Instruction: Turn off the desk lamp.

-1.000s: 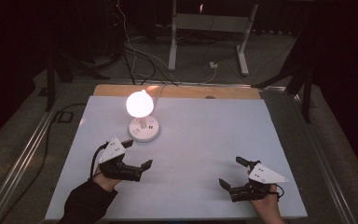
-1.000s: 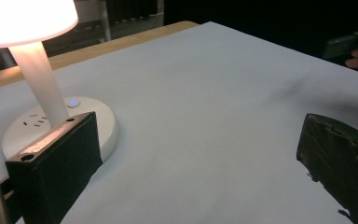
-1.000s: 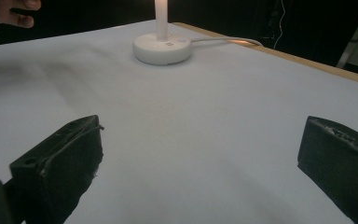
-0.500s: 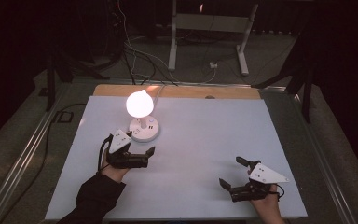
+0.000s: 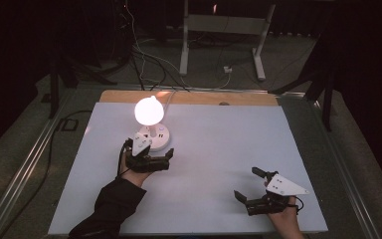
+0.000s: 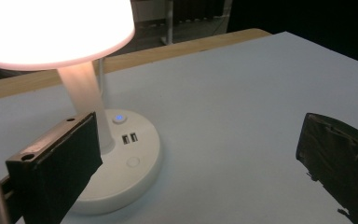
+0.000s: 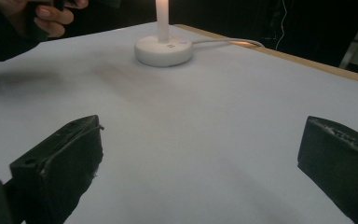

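Grippers [image 5: 169, 158] [image 5: 248, 185] hover over white table [image 5: 219, 144], dark room.

The left gripper [image 5: 155, 158] is held out over the table on a dark-sleeved forearm, its jaws spread wide (nothing sits between them). The right gripper [image 5: 248, 185] rests low near the front edge, jaws likewise wide apart, the hand [image 5: 281, 218] gripping it from behind.
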Demonstrator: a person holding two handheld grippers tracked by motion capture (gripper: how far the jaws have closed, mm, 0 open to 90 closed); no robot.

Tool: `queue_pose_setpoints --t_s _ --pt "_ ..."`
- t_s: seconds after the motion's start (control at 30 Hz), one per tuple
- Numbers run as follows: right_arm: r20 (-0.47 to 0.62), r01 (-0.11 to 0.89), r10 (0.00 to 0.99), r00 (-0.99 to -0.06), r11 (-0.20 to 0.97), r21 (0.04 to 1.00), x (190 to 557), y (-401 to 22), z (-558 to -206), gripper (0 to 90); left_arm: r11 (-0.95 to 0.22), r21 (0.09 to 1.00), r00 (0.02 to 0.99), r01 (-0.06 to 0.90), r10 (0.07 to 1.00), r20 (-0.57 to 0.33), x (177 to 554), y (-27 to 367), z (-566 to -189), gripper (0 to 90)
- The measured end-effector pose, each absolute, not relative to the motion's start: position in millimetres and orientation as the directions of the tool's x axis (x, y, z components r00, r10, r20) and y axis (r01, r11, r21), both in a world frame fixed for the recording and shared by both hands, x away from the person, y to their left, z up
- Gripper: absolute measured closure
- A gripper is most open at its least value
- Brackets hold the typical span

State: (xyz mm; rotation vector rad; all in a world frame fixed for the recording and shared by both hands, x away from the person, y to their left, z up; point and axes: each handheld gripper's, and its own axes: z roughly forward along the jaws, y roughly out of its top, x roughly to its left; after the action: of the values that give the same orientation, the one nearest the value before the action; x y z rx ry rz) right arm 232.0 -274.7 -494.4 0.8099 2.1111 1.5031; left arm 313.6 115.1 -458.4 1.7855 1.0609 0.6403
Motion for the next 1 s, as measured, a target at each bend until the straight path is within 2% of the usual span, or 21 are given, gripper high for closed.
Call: queue_pose_setpoints --t_s 0.2,0.33,0.53,0.6,0.73,1.0 --pt "-0.005 0.215 0.671 -0.741 0.246 0.945 232 -275 -495 0.0 -0.188 0.888 0.468 0.42 0.883 -0.035 322 109 -465 1.1" --pt "-0.006 0.216 0.672 -0.741 0.247 0.945 233 -275 -495 0.0 -0.158 0.888 0.388 0.432 0.921 -0.025 329 106 -472 4.2" --pt "-0.003 0.217 0.67 -0.742 0.245 0.945 233 -275 -495 0.0 -0.154 0.884 0.331 0.441 0.944 0.0 335 102 -481 8.0" --pt "-0.002 0.217 0.67 -0.743 0.244 0.945 233 -275 -495 0.0 -0.16 0.884 0.326 0.44 0.945 0.009 336 101 -483 13.7" --pt "-0.001 0.216 0.669 -0.743 0.241 0.946 233 -275 -495 0.0 -0.164 0.874 0.321 0.458 0.947 0.009 340 102 -486 18.0" --pt "-0.002 0.216 0.663 -0.749 0.247 0.944 232 -274 -495 0.0 -0.188 0.865 0.336 0.465 0.941 0.024 347 105 -493 47.2"
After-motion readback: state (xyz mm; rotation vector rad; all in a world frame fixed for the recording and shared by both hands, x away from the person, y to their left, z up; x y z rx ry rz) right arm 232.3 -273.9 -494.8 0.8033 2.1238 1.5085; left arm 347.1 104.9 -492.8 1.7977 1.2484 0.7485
